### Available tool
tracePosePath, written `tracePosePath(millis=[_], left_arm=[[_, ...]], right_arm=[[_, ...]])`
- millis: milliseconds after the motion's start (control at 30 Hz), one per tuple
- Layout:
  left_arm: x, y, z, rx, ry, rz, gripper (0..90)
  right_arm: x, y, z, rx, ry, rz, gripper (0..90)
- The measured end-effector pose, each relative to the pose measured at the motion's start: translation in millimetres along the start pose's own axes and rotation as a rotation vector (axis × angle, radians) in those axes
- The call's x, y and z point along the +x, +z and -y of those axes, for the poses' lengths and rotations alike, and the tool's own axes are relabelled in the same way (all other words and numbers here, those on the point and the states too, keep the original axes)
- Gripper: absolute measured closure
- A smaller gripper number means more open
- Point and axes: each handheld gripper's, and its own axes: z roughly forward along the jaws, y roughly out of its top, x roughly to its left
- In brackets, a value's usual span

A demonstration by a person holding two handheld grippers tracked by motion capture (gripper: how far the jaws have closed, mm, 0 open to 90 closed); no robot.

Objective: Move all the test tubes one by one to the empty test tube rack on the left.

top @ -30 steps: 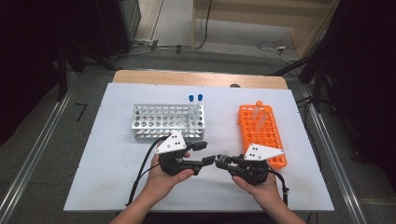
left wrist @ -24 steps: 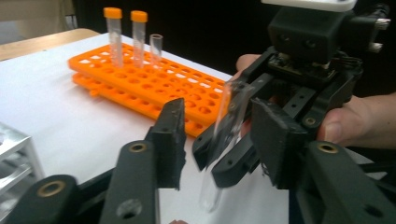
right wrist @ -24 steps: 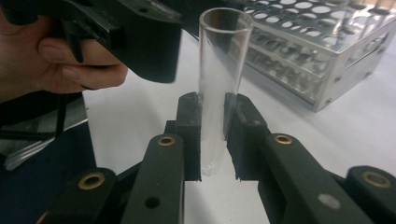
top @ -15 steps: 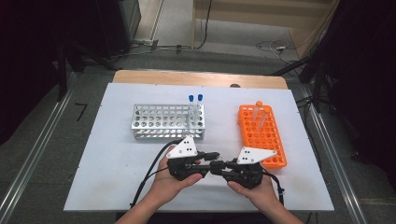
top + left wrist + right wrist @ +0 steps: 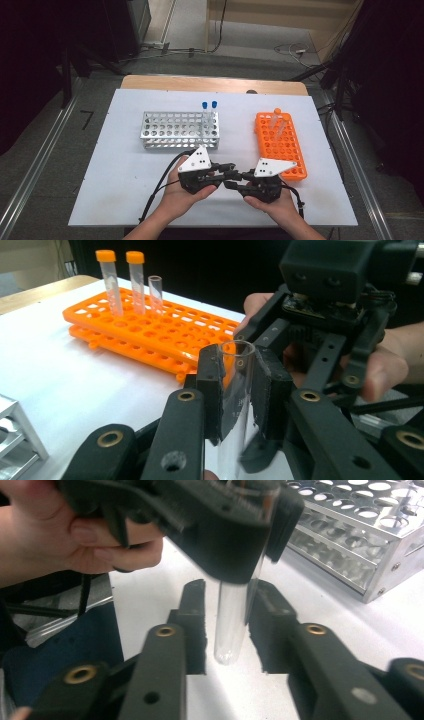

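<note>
Your left gripper (image 5: 235, 385) is closed on the clear test tube (image 5: 235, 405): both pads press its wall just below the open mouth, and it stands upright. The jaws have just been closing, with the tube between them. That grip near the top leaves the lower length free, which is where your right gripper (image 5: 227, 630) stands. Its jaws have just been opening, and in the right gripper view the pads flank the tube's rounded bottom with a visible gap on each side, so it holds nothing. I read this as a handover completed, left now bearing the load.

The tube hangs above the white table (image 5: 125, 175), near its front edge, between your two hands, with its bottom clear of the surface.

The orange rack (image 5: 280, 142) lies to your right, just beyond the right gripper, with two capped tubes and one open tube at its far end. The metal rack (image 5: 175, 131) lies ahead and to the left, with two blue-capped tubes (image 5: 209, 106) at its right end; most of its holes are vacant.

Room for moving: the table between the racks is bare, giving an open lane forward. The tightest spot is the two grippers themselves, nearly touching nose to nose. Back the right one straight away from the glass before you swing the left, or a pad may catch the tube's tip.
</note>
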Motion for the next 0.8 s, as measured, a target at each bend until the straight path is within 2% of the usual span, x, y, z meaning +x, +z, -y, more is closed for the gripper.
tracePosePath(millis=[200,500,533,600,800], left_arm=[[7.7,-9.1,-1.3,-0.016,-0.013,-0.026,76.6],[21.1,-26.1,-2.2,-0.043,-0.043,-0.076,76.6],[23.1,-28.5,-2.4,-0.046,-0.046,-0.081,76.6],[26.9,-32.9,-2.6,-0.053,-0.053,-0.1,76.6],[40.8,-45.8,-4.6,-0.074,-0.076,-0.147,76.6]], right_arm=[[-5.9,-9.6,-0.5,-0.037,0.019,0.043,39.1],[-24.1,-33.6,4.0,-0.086,0.058,0.107,20.6],[-26.5,-36.6,5.0,-0.088,0.058,0.113,16.1],[-32.2,-42.4,7.0,-0.094,0.064,0.102,11.9],[-48.6,-58.5,13.5,-0.111,0.084,0.113,0.4]])
